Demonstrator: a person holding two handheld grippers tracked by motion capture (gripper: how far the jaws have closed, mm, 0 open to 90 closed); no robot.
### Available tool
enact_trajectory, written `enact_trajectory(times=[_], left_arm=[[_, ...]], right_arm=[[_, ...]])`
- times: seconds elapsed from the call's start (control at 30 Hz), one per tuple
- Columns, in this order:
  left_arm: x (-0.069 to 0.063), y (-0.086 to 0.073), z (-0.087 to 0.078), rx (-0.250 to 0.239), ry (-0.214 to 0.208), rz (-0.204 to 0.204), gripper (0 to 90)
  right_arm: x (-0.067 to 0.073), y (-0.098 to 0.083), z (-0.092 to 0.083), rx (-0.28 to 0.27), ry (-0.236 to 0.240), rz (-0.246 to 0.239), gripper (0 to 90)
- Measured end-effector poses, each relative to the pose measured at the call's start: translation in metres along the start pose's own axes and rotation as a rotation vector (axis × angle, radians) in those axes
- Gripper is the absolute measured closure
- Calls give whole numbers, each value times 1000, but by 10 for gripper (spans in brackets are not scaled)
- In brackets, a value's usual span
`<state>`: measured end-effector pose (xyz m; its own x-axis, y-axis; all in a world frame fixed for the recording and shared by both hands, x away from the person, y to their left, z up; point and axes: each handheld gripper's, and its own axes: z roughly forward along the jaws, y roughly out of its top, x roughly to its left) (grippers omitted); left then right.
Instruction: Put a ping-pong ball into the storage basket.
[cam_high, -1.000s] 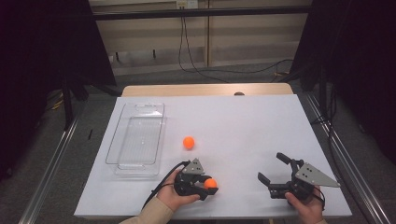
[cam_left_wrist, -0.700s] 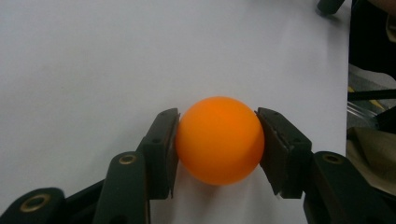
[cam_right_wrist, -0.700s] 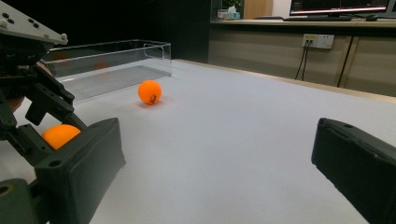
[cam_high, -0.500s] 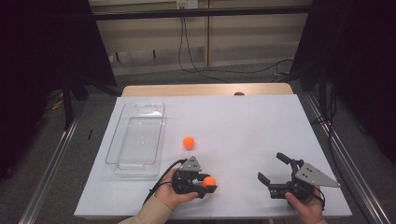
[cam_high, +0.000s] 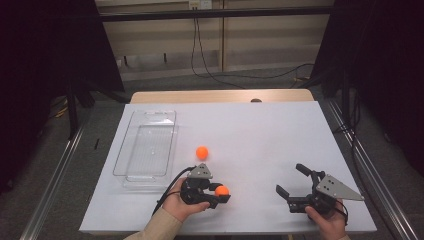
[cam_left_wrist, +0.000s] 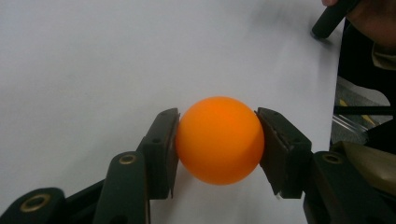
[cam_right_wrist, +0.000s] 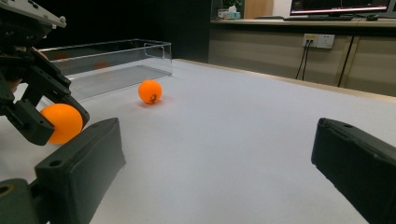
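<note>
My left gripper (cam_high: 220, 192) is shut on an orange ball (cam_high: 222, 190) near the table's front edge, left of centre. In the left gripper view both pads (cam_left_wrist: 164, 148) press the ball (cam_left_wrist: 219, 140) from either side, just above the white tabletop. A second orange ball (cam_high: 202, 152) lies loose on the table a little beyond it, near the clear tray (cam_high: 150, 113). My right gripper (cam_high: 290, 179) rests at the front right, open, with nothing between its jaws. The right gripper view shows the held ball (cam_right_wrist: 60, 122) at the left and the loose ball (cam_right_wrist: 150, 91) farther off.
The clear plastic tray (cam_right_wrist: 112, 53) is long and has nothing in it; it lies along the left side of the white table (cam_high: 260, 130). Metal rails run along both sides of the table. Cables hang at the wall behind.
My left gripper, with the ball in it, has shifted slightly away from the front edge. The right gripper and the loose ball have stayed put.
</note>
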<state>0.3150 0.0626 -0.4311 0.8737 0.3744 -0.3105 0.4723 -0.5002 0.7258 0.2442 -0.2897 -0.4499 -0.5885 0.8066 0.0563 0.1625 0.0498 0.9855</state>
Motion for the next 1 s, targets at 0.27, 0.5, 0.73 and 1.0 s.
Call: enact_trajectory(times=[0.27, 0.5, 0.73, 1.0], left_arm=[[3, 5, -8, -12, 9, -25, 508], [5, 8, -14, -21, 18, -35, 508], [7, 12, -20, -25, 24, -49, 508], [9, 15, -25, -29, 27, -64, 508]], right_arm=[[0, 0, 0, 0, 1, -1, 19], [0, 0, 0, 1, 1, -1, 19], [0, 0, 0, 1, 1, -1, 19], [0, 0, 0, 2, 1, -2, 19]])
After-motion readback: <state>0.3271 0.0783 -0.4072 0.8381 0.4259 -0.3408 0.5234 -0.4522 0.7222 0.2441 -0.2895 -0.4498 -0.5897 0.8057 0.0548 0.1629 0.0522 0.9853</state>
